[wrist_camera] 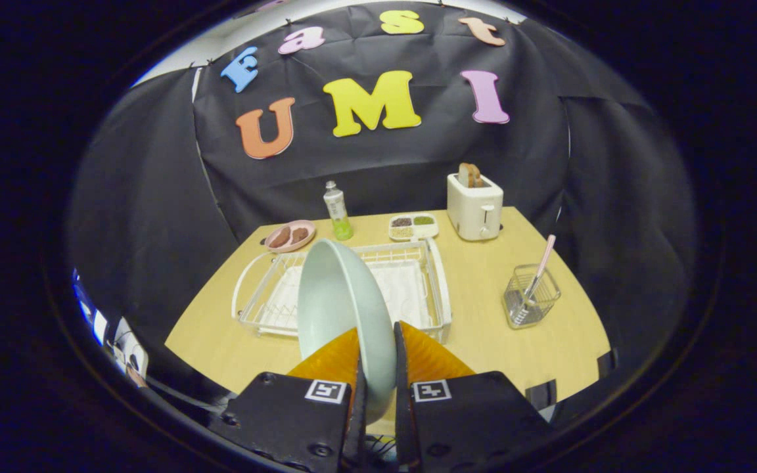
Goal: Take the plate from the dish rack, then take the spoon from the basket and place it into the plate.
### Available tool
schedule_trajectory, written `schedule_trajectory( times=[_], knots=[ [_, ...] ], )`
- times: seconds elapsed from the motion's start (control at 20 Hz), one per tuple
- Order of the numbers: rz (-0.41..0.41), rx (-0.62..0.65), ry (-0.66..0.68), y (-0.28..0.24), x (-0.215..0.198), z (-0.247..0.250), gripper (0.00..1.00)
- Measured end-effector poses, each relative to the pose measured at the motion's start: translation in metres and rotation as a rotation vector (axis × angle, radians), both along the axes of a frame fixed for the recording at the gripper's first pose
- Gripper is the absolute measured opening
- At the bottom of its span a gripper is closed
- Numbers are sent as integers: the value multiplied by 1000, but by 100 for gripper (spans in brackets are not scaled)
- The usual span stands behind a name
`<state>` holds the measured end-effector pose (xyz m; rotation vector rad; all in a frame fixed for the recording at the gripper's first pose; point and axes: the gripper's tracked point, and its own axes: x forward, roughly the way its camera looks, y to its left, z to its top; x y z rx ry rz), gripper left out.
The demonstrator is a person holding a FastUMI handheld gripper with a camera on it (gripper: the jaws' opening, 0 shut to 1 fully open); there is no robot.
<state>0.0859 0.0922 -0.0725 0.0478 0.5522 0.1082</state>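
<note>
A pale green plate [342,309] stands on edge between my fingers, lifted above the white wire dish rack [441,289] that lies just beyond them. My gripper [376,358] is shut on the plate's near rim, one finger on each face. Off to the right of the rack stands a clear wire basket [531,297] with a pink-handled spoon [540,269] leaning upright in it. The plate hides the middle of the rack.
On the wooden table [483,348], behind the rack, are a pink dish [290,236] with brown food, a small bottle [337,211], a divided tray [412,226] of grains and a white toaster [474,205] with bread.
</note>
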Motion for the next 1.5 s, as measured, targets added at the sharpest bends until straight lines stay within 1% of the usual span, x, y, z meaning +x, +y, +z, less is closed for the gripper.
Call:
schedule_trajectory(
  times=[0.15,0.25,0.3,0.35,0.4,0.6,0.7,0.75,0.85,0.9,0.95,1.15,1.25,1.35,1.4,1.45,1.5],
  knots=[
    [-31,61,33,-7,-5,-53,23],
    [-37,59,67,-10,-3,-85,23],
    [-49,32,82,-17,-4,-99,23],
    [-54,32,63,-23,-3,-106,23],
    [-45,59,50,-20,0,-109,23],
    [-36,125,47,-34,-2,-130,24],
    [-28,123,42,-44,-1,-144,25],
    [-28,116,53,-49,-2,-154,30],
    [-13,133,76,-51,-1,-168,34],
    [-18,130,91,-55,1,-174,36],
    [-20,132,97,-57,2,-177,40],
    [-13,108,78,-60,5,-174,48],
    [-26,69,36,-74,10,-161,49],
    [-9,62,-19,-82,17,-143,62],
    [-29,40,-48,-93,19,-134,68],
    [-42,13,-80,-103,23,-124,80],
    [-63,-18,-109,-116,28,-116,83]
  ],
)
